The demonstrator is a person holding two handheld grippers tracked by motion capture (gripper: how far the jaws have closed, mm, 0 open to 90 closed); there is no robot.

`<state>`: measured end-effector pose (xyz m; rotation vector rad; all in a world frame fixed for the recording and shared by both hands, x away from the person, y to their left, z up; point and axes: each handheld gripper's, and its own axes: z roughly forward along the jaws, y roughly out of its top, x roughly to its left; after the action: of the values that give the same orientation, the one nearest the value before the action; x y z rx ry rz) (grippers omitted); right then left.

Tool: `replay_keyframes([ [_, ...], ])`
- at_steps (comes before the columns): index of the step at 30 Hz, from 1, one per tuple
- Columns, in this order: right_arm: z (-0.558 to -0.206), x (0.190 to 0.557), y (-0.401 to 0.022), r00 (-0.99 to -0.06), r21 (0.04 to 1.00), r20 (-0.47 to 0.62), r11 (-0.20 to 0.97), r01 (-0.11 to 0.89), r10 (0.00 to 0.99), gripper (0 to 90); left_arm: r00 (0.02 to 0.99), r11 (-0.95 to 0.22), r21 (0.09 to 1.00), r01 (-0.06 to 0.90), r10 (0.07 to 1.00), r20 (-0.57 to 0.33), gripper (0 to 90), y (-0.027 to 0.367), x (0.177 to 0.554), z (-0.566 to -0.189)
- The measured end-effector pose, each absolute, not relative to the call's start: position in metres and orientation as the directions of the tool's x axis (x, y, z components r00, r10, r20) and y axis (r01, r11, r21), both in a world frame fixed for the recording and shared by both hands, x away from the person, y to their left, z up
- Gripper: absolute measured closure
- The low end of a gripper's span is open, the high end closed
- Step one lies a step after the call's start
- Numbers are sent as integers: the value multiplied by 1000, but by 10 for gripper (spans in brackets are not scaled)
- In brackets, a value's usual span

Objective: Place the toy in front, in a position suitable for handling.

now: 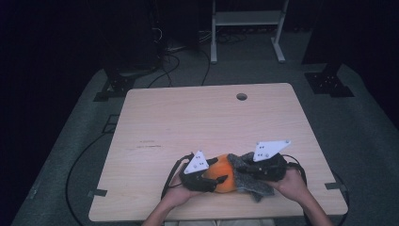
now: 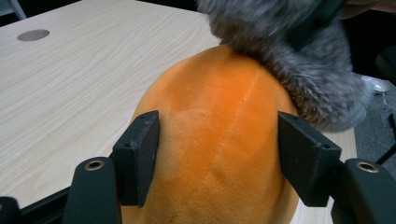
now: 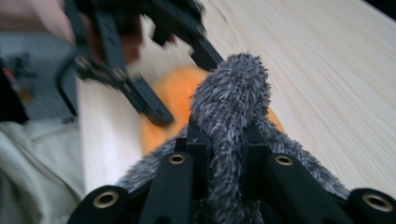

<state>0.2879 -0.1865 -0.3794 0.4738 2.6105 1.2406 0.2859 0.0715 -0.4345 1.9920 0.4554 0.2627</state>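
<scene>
Two grippers hold a soft toy at the table's near edge

The left gripper (image 2: 217, 158) clamps the orange plush body (image 2: 219, 140); the right gripper (image 3: 224, 154) pinches its grey fuzzy cover (image 3: 231, 98) tight. It looks light, squashy and non-fragile, and the fur could slip, so fabric folds grip best. No containers stand on the table (image 1: 188, 117).

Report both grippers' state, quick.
Left gripper: closed on the orange plush.
Right gripper: closed on the grey furry fabric.
</scene>
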Motion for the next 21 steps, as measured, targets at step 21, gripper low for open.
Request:
replay_keyframes([
  [21, -383, 293, -204, -921, 787, 22, 561, 256, 389, 777, 902, -416, 893, 171, 432, 29, 348, 72, 288, -430],
])
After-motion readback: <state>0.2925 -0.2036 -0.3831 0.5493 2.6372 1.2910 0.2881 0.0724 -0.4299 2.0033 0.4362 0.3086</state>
